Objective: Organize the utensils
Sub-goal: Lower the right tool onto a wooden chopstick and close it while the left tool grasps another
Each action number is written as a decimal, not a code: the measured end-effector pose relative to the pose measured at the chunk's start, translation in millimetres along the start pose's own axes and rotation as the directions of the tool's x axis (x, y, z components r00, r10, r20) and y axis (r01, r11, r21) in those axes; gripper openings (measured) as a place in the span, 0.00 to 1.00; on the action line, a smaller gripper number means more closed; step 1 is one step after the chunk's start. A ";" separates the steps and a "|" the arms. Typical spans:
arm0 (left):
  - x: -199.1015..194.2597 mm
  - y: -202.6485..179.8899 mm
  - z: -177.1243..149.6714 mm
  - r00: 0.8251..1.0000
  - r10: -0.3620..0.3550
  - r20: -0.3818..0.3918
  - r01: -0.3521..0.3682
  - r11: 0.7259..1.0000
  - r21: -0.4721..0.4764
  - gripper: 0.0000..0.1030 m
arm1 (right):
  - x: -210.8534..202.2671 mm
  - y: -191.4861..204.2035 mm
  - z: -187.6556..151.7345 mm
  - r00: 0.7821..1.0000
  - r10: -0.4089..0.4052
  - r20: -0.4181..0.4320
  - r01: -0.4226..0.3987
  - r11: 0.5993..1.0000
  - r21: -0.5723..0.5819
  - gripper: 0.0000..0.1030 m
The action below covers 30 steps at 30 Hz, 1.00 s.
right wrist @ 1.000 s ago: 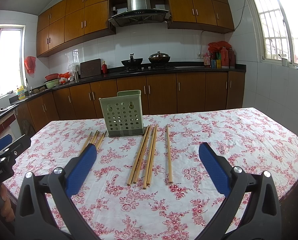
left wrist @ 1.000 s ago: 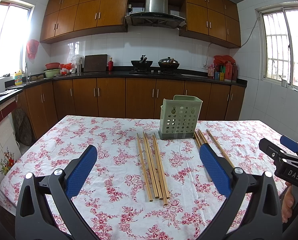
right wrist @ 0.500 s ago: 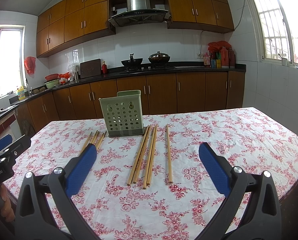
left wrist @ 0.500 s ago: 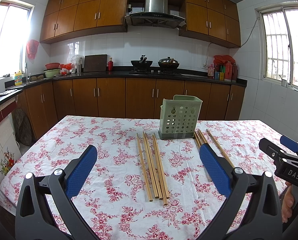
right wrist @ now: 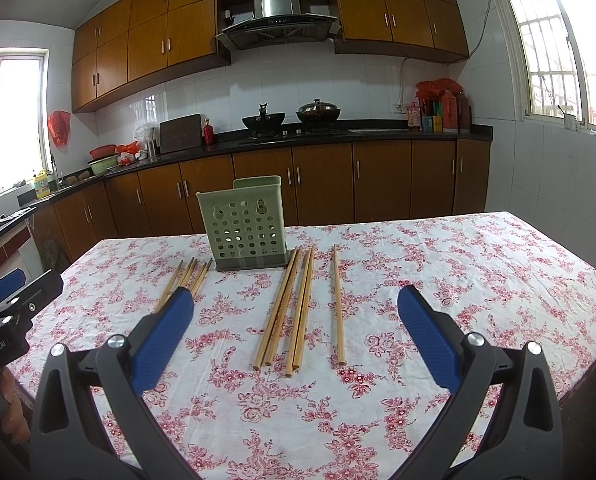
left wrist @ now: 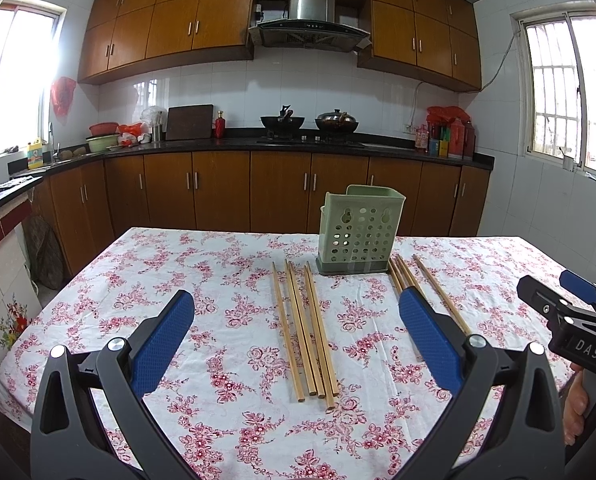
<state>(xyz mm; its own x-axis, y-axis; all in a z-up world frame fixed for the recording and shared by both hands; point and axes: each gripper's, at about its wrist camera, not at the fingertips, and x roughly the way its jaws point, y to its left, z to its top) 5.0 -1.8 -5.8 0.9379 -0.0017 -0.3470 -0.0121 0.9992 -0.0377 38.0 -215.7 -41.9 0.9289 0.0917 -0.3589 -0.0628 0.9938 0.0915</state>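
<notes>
A pale green perforated utensil holder stands upright on the floral tablecloth. Several wooden chopsticks lie to its left in the left wrist view, and several more lie to its right. In the right wrist view the right group lies spread out with one single chopstick apart, and the left group is partly hidden by a finger. My left gripper is open and empty, held above the near table. My right gripper is open and empty too.
The table has a floral cloth, with its edges close on the left and right. Kitchen cabinets and a counter with pots stand behind. The right gripper shows at the right edge of the left wrist view.
</notes>
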 end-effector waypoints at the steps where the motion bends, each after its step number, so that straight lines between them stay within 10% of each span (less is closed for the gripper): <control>1: 3.2 -0.9 -0.6 1.000 0.003 -0.007 -0.003 1.000 0.000 0.98 | 1.4 0.9 -0.1 1.000 0.000 -0.002 0.000 1.000 0.000 0.96; 10: 45.8 25.9 -2.5 0.985 0.038 -0.166 -0.050 0.996 -0.067 0.98 | 44.4 -29.7 -3.5 0.990 -0.052 -0.127 0.063 0.994 0.084 0.96; 18: 93.5 46.2 -6.5 0.949 0.008 -0.316 -0.045 0.993 -0.113 0.98 | 123.7 -52.9 -7.8 0.929 -0.073 -0.364 0.120 0.987 0.108 0.51; 30: 153.8 34.4 -20.2 0.880 -0.025 -0.475 -0.009 0.997 -0.070 0.60 | 193.1 -52.2 -26.1 0.851 -0.106 -0.514 0.138 0.990 0.024 0.30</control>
<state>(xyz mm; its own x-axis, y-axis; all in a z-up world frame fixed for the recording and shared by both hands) 141.8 31.5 -79.4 0.6607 -0.0456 -0.7493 -0.0450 0.9940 -0.1002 211.1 -248.2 -140.2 0.6100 0.0045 -0.7924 0.0752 0.9951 0.0635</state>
